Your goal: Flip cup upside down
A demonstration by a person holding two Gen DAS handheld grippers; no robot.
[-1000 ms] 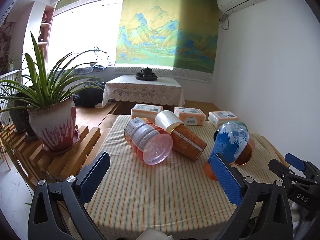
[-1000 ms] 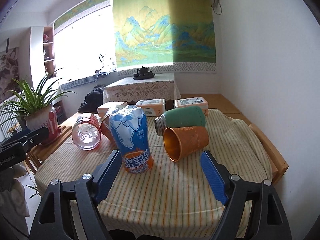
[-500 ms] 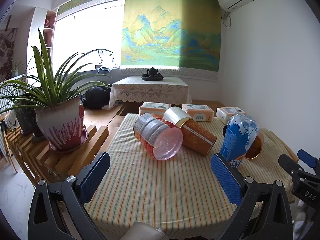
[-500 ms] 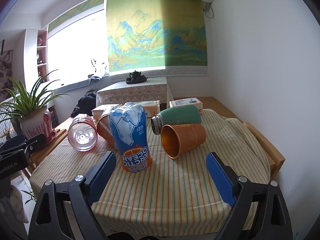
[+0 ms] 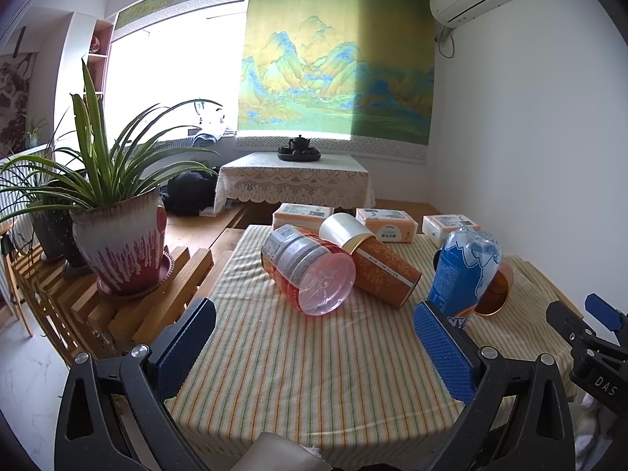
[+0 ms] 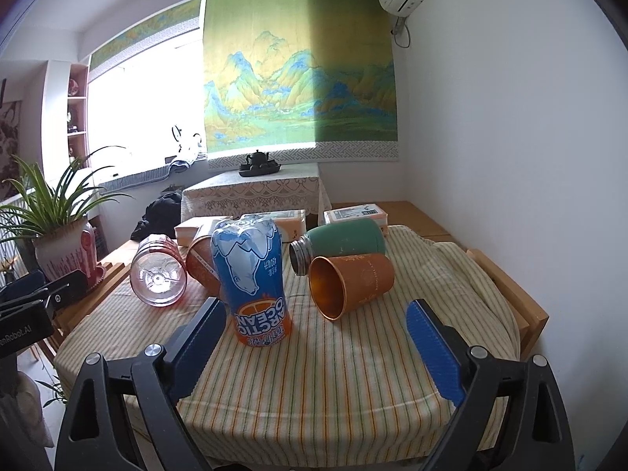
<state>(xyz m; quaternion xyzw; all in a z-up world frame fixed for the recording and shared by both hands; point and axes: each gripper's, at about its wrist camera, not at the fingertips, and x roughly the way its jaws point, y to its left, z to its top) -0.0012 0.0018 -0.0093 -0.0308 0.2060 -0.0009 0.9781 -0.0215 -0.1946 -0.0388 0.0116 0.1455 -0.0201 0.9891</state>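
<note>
A blue and orange Arctic Ocean cup (image 6: 253,280) (image 5: 465,274) stands upside down on the striped tablecloth (image 6: 314,369). To its right an orange cup (image 6: 349,280) lies on its side, its gold mouth facing me, and only its rim (image 5: 496,294) shows in the left wrist view. A green flask (image 6: 339,241) lies behind it. My right gripper (image 6: 314,335) is open, low over the table's front, short of both cups. My left gripper (image 5: 314,339) is open too, in front of a clear pink jar (image 5: 310,274) and an orange tube (image 5: 378,265), both lying down.
Three tissue packs (image 5: 386,225) line the table's far edge. A potted plant (image 5: 117,247) stands on a slatted wooden rack (image 5: 117,314) to the left. The white wall is close on the right. A low lace-covered table (image 5: 294,182) with a teapot stands behind.
Both grippers have drawn back and risen a little from the table, staying open. The blue and orange cup, tilted a second ago, now stands upside down on its own.
</note>
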